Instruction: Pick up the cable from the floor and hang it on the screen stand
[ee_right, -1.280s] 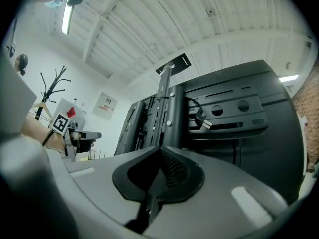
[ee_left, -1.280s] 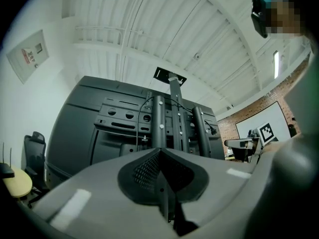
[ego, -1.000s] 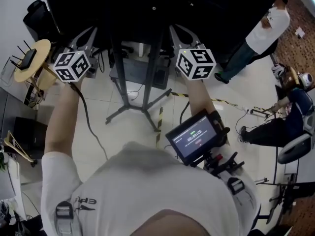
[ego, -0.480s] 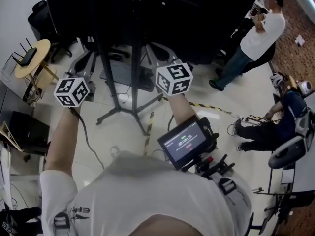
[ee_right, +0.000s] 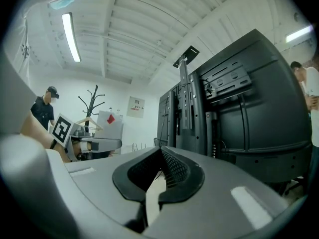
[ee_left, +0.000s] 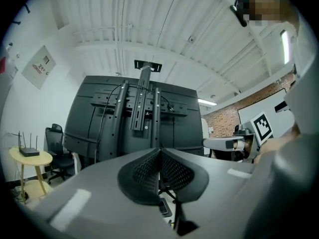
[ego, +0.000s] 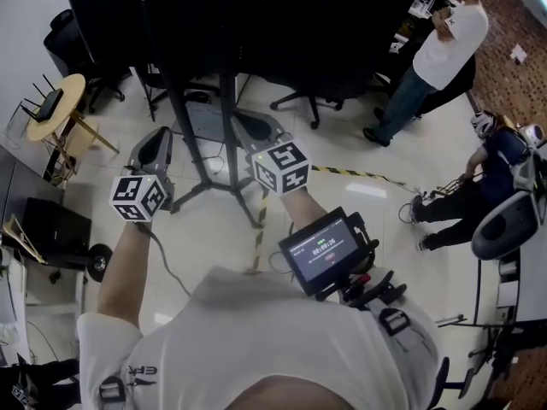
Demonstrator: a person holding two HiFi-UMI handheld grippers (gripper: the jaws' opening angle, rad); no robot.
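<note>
The screen stand (ego: 224, 101) is a black pole frame on splayed legs that carries a big black screen (ee_left: 99, 113), seen from behind. A thin black cable (ee_left: 103, 119) hangs down the screen's back from the mount. My left gripper (ego: 158, 139) is in front of the stand's left leg, shut with nothing between its fingers (ee_left: 159, 151). My right gripper (ego: 242, 120) is near the poles' base, also shut and empty (ee_right: 160, 151). A dark cord (ego: 158, 250) trails from the left gripper along my arm.
A round wooden table (ego: 53, 109) with a router stands at the left, and office chairs (ego: 318, 108) stand under the screen. A yellow-black striped strip (ego: 350, 174) lies on the floor. One person stands (ego: 436, 54) and another sits (ego: 491, 173) at the right. A small monitor (ego: 325, 250) rides on my right forearm.
Both grippers have drawn down and back from the screen towards me, the left one the furthest. The view has shifted, so more of the floor under the stand shows.
</note>
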